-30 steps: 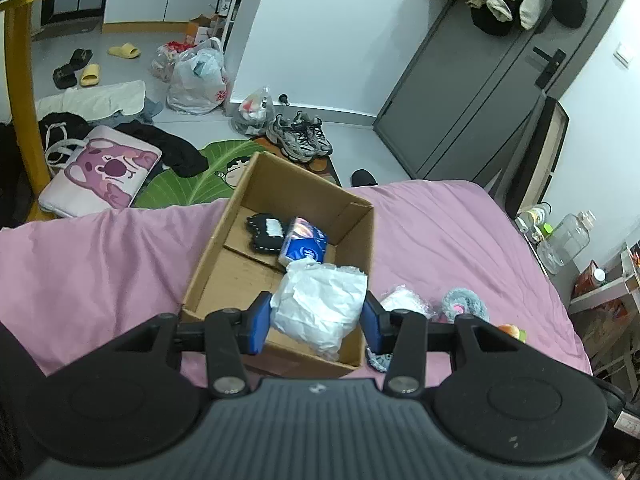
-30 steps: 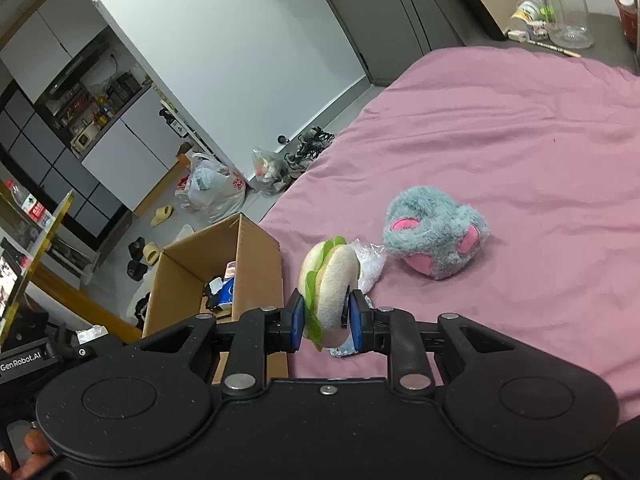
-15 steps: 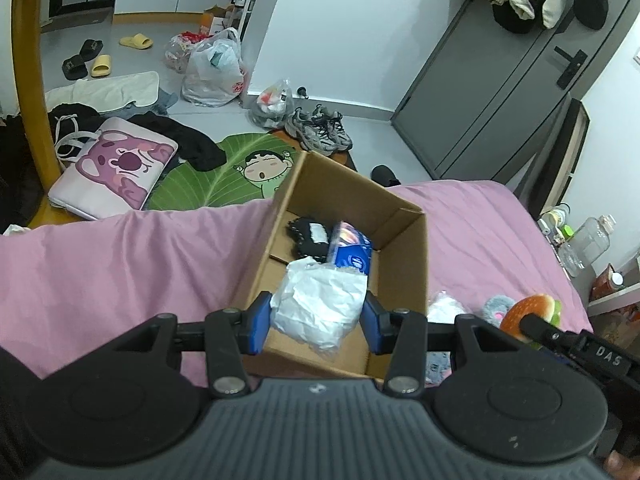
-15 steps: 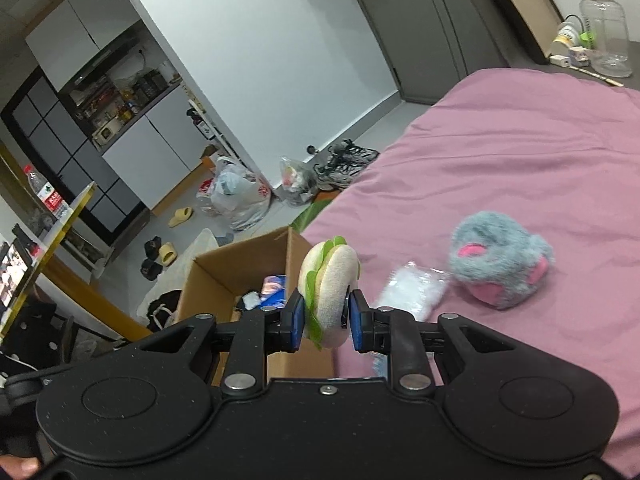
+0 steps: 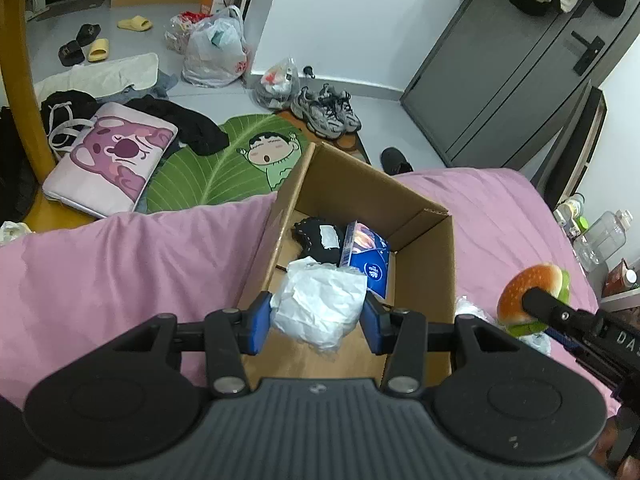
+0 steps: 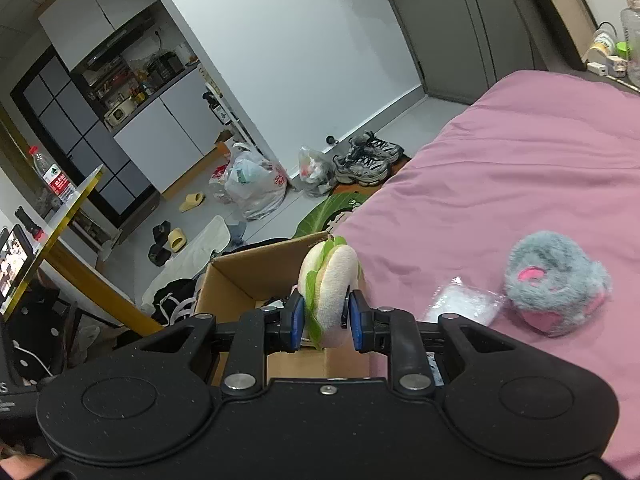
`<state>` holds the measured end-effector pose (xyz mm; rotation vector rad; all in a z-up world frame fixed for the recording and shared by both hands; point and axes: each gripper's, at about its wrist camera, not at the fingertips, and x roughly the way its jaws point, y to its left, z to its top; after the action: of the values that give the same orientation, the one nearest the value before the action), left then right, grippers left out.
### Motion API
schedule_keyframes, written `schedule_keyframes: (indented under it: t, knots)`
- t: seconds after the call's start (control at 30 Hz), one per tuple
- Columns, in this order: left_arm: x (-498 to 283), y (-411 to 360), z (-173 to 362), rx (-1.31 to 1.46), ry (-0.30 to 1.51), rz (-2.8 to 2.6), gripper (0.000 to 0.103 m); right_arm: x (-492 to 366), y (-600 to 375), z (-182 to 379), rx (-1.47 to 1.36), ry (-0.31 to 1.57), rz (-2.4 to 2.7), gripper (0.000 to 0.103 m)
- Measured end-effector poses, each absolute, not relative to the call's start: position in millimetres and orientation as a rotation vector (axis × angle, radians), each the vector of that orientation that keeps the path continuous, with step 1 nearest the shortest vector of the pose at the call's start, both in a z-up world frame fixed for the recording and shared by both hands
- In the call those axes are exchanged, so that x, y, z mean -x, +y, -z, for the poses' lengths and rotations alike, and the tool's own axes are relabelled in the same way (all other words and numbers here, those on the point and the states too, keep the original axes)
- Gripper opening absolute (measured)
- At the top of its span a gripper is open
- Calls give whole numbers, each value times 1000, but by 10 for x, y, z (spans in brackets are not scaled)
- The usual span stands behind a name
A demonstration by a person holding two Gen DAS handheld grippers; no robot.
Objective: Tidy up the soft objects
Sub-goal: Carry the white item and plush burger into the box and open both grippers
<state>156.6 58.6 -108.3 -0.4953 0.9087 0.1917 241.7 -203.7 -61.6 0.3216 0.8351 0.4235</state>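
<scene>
Above the open brown cardboard box (image 5: 420, 216) on the pink bedspread (image 5: 120, 264), the left gripper (image 5: 316, 320) clasps a crumpled white plastic packet (image 5: 320, 304) directly over the opening, while the right gripper (image 6: 325, 316) pinches a plush hamburger toy (image 6: 330, 280), edge-up, beside the box's rim.

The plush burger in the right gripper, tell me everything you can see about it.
The plush burger is a soft fabric toy: an orange-brown bun top, a pale cream bun underside and a green felt lettuce layer between. The right gripper is shut on it, blue pads pressing both bun faces, so it stands on edge. It hangs in the air beside the cardboard box, above the pink bedspread. Nothing else touches it.
</scene>
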Motion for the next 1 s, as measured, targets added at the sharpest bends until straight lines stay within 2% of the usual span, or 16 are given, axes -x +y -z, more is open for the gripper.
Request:
schedule_keyframes:
  t: [0.37,0.47,0.53,0.67,1.0]
  knots:
    - [-1907,572,1097,481,945,-210,46,-2672,-1734,609,-288,884,-468,23]
    - [-1987,575,1076,484,953,-215,50,-2736,-1660,599,-280,894,-475,23]
    - [-2037,571,1070,480,961,-212,56,-2783,-1617,583,-273,895,-481,24]
    - [-2094,571,1061,488,976,-206,63,-2856,-1551,541,-267,900,-478,35]
    - [-2032,508,960,448,957,-245,70,-2820,-1675,433,-284,894,-494,36]
